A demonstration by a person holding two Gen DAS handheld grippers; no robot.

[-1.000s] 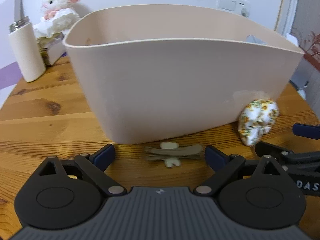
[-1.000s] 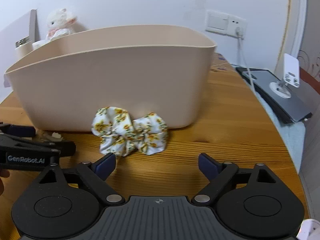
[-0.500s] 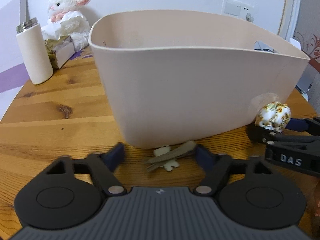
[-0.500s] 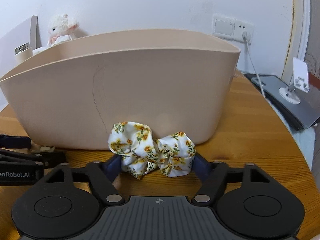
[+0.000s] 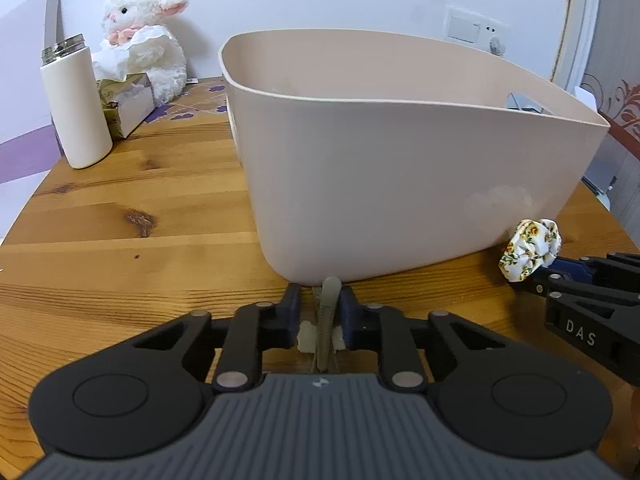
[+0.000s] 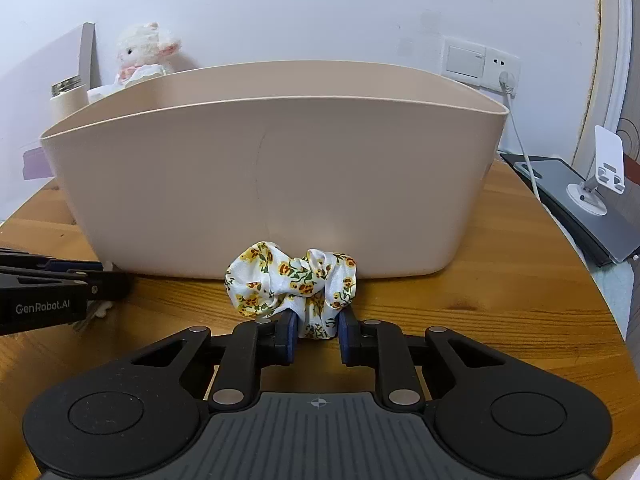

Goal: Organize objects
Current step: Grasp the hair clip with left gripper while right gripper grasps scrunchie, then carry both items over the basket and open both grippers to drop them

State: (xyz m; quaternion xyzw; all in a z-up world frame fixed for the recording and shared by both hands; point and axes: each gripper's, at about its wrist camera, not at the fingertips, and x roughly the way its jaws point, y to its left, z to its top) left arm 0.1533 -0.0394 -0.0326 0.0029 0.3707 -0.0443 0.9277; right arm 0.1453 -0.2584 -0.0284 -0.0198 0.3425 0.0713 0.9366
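One beige bin [image 6: 280, 184] stands on the wooden table [image 5: 120, 208], and two small things lie at its near wall: one hair clip [image 5: 326, 320], pinched between the closed fingers of the left gripper [image 5: 320, 316], and one floral scrunchie [image 6: 292, 284], squeezed by the right gripper [image 6: 318, 336]. Behind the bin, at the table's far left, stand one white bottle [image 5: 76, 108], one plush lamb [image 5: 146, 40] and one tissue box [image 5: 128, 104]

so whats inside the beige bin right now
Only the upper inner walls of the beige bin and a handle cutout show. Its near wall hides the floor, so any contents cannot be seen.
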